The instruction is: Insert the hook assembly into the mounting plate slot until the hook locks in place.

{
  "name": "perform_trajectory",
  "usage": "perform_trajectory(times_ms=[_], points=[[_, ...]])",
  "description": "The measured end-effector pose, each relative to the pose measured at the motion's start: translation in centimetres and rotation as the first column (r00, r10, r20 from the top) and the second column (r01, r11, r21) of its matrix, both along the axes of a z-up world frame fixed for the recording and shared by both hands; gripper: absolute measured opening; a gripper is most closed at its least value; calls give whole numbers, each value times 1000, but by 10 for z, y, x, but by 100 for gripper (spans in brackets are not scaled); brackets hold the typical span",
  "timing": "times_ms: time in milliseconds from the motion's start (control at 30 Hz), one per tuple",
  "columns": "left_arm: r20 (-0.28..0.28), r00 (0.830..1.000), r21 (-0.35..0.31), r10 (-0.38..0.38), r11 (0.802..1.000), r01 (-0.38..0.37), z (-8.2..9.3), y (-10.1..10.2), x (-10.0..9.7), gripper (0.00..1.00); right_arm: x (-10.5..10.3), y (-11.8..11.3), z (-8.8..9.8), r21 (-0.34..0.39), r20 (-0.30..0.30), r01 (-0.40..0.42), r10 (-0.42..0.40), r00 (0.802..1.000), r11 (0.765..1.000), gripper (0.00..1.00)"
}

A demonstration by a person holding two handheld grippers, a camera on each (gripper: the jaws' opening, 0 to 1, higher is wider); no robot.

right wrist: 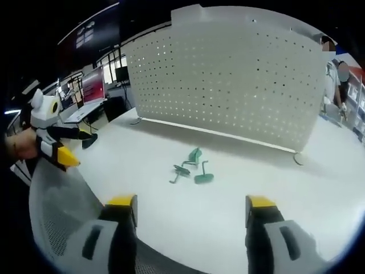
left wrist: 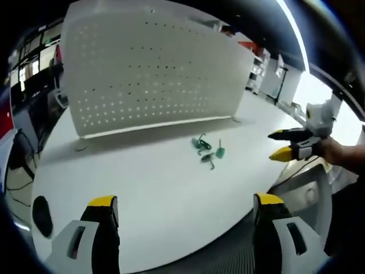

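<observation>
Green hooks point(right wrist: 191, 166) loose on table point(right wrist: 239, 217) before pegboard point(right wrist: 228, 74) | both grippers spread, empty | advice: pinch one hook's shank squarely.

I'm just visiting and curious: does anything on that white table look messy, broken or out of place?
Nothing looks broken or spilled. The green hooks lie loose in a small jumble on the table, not on the upright pegboard behind them.

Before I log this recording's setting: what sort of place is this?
Probably an office or lab workspace: a white table carries a standing white pegboard and small green hooks, with a monitor on a desk behind.
</observation>
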State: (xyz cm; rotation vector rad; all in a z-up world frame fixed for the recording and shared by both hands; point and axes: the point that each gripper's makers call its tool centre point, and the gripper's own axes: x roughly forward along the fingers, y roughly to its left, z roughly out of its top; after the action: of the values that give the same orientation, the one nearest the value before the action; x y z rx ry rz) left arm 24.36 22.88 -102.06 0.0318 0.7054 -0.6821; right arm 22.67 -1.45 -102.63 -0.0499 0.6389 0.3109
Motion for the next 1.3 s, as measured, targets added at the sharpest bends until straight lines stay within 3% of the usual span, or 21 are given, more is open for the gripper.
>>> perform_trajectory(times_ms=[200,333,600,833,1000,1167,1300], points=[[-10,1000,5,12,1000,-12,-3,2,3,100,24,6,-11,21,-16,-18,19,1000,1000,48],[-27,1000,11,10,1000,-9,-8,1,1,100,41,10,-25,-7,-33,-47,46,998,999,43],[-56,998,23,0,1000,1,-17,0,3,100,73,19,-45,8,-65,-65,65,996,998,30],[-56,998,32,-15,999,17,-16,0,8,100,93,14,-61,9,-87,-10,11,996,1000,25],[-57,998,28,-8,1000,9,-16,1,8,100,103,14,-67,23,-94,19,-17,995,1000,16],[-65,998,32,-2,999,4,-18,4,6,100,115,17,-78,65,-139,85,-75,987,994,15],[-68,998,38,-5,999,7,-19,5,5,100,120,16,-84,52,-157,103,-93,983,993,12]])
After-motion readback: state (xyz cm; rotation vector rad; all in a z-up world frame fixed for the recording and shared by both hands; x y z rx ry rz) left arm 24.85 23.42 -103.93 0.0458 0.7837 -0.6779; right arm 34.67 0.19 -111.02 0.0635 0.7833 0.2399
